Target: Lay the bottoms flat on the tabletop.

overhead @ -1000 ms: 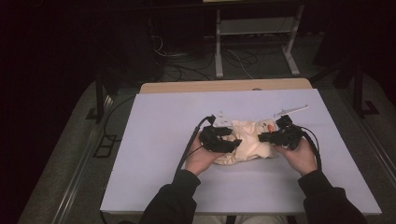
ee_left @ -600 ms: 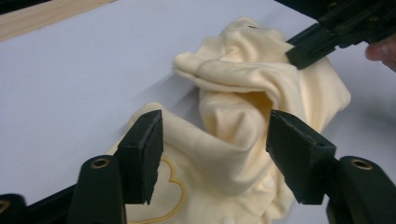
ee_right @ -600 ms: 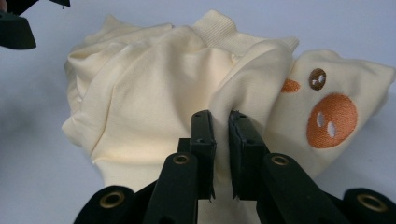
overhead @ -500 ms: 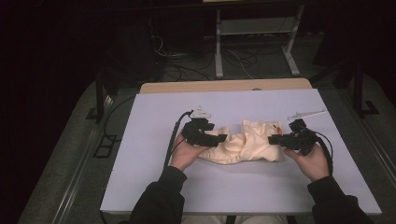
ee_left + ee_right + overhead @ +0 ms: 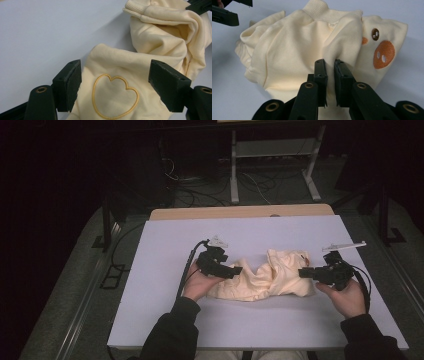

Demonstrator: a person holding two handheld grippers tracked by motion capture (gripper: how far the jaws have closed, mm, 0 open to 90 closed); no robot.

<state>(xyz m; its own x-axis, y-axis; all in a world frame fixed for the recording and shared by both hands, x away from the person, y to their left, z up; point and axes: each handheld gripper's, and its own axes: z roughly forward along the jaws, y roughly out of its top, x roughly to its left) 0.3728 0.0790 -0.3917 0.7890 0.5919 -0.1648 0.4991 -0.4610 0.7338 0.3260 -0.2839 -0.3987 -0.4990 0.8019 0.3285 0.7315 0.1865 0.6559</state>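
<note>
While pinched: cream garment (image 5: 294, 50), right gripper (image 5: 330, 65).

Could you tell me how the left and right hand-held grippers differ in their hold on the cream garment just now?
The left hand-held gripper has its jaws wide open astride the cream garment; the right hand-held gripper is pinched shut on a fold. Left sits over an embroidered heart, right beside an orange snout.

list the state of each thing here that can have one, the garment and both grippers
cream cotton garment with embroidered heart and pig face: crumpled, lying on the white table, pinched at one end
left gripper: jaws open, straddling the heart patch
right gripper: jaws shut on a fold of the garment
</note>
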